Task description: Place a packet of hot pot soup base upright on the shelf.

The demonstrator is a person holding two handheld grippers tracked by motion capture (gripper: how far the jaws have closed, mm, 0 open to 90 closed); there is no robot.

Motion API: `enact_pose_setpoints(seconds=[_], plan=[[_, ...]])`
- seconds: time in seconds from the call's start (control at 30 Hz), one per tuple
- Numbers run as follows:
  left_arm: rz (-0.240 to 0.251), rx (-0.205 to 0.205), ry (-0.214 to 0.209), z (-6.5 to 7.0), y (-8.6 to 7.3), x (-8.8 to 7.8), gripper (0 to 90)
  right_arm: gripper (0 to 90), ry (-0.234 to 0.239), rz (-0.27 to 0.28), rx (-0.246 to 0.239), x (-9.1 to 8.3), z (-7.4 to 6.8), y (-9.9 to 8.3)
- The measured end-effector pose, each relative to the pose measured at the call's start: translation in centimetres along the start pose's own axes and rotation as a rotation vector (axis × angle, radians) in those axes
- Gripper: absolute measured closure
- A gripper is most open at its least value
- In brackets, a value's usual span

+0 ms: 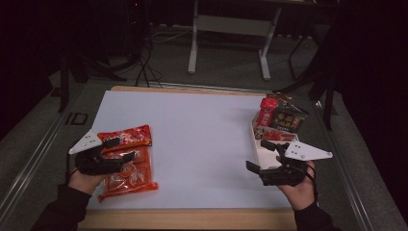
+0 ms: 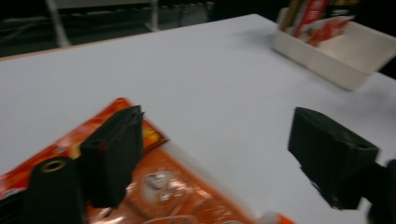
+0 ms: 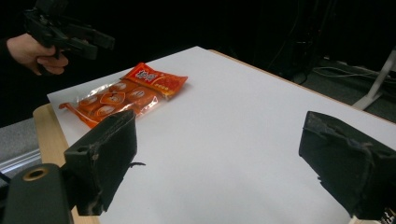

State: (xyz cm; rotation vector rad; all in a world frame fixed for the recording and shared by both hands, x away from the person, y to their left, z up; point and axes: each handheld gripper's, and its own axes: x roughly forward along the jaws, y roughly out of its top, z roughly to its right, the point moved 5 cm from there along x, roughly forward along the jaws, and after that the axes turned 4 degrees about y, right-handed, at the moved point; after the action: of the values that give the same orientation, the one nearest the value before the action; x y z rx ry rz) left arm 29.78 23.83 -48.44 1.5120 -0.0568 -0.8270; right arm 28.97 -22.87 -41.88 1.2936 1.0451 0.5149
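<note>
Left gripper (image 1: 120, 148) hovers low at the near-left of the surface (image 1: 202, 139), jaws spread with nothing pinched between them, sitting right over the orange snack packs. From the left gripper view one jaw hangs above the clear-fronted pack (image 2: 177, 196) while the other stands over bare white sheet, so the pack lies under and slightly to one side of the gap. That pack (image 1: 127, 175) is a glossy, crinkly plastic bag of small round pieces, its long axis running roughly from the near edge away toward the far side; a smaller red-orange packet (image 1: 126, 135) lies crosswise, touching or overlapping its far end, though the blur makes that hard to call. The left hand is plainly the nearer one. Across the way, the right gripper (image 1: 262, 156) also stands spread and empty, parked just beside a white rectangular tray (image 1: 263, 151) that already holds upright packets (image 1: 281, 118) in red and dark wrappers. The tray sits well apart from the orange packs, across the smooth, matte white surface.
</note>
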Motion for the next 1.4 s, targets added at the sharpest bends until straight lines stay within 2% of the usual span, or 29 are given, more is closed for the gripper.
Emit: enact_pose_setpoints(seconds=[0.17,0.2,0.23,0.27,0.33,0.53,0.6,0.63,0.77,0.83,0.93,1.0,1.07,1.17,1.23,1.4], plan=[[-0.017,-0.042,0.064,-2.3,-1.2,-0.2,23.7,12.8,0.008,-0.001,-0.010,0.0,-0.2,0.0],[-0.020,-0.040,0.085,-2.8,-1.5,-0.3,26.5,13.1,0.006,-0.002,-0.012,0.0,-0.2,-0.1],[-0.022,-0.042,0.091,-3.1,-1.7,-0.4,32.2,13.1,0.012,-0.002,-0.008,0.0,-0.2,-0.1],[-0.030,-0.052,0.100,-3.4,-2.0,-0.4,33.8,13.1,0.013,-0.002,-0.007,0.0,-0.2,-0.1],[-0.038,-0.061,0.104,-4.1,-2.6,-0.4,43.6,13.3,0.015,0.000,-0.002,0.0,-0.1,-0.1],[-0.081,-0.077,0.121,-5.6,-4.3,-0.4,64.9,13.5,0.019,0.004,-0.003,-0.1,-0.1,-0.1],[-0.090,-0.077,0.124,-5.8,-4.6,-0.4,69.6,13.5,0.019,0.005,-0.004,-0.1,-0.1,-0.1],[-0.115,-0.073,0.141,-6.0,-5.1,-0.3,69.6,13.6,0.019,0.005,-0.004,-0.1,-0.1,-0.1],[-0.150,-0.073,0.155,-6.5,-5.9,-0.2,71.4,13.7,0.024,0.006,-0.002,0.0,-0.2,-0.1],[-0.174,-0.067,0.176,-6.7,-6.4,-0.1,76.0,13.9,0.026,0.002,-0.002,0.0,-0.2,-0.2],[-0.199,-0.054,0.188,-6.8,-7.1,-0.1,83.0,13.9,0.033,-0.002,-0.005,0.2,-0.2,-0.4],[-0.221,-0.051,0.202,-6.9,-7.6,0.0,84.3,13.8,0.040,-0.002,-0.007,0.2,-0.3,-0.4],[-0.246,-0.048,0.202,-7.0,-8.2,0.2,88.4,12.7,0.048,-0.008,-0.005,0.2,-0.3,-0.5],[-0.286,-0.033,0.202,-6.9,-8.8,0.5,89.6,11.3,0.068,-0.006,-0.016,0.2,-0.5,-0.5],[-0.303,-0.034,0.203,-6.9,-9.1,0.7,89.7,11.4,0.072,0.000,-0.007,0.3,-0.6,-0.4],[-0.300,-0.054,0.197,-6.8,-9.1,1.0,89.7,11.4,0.078,-0.014,-0.001,0.5,-0.6,-0.7]])
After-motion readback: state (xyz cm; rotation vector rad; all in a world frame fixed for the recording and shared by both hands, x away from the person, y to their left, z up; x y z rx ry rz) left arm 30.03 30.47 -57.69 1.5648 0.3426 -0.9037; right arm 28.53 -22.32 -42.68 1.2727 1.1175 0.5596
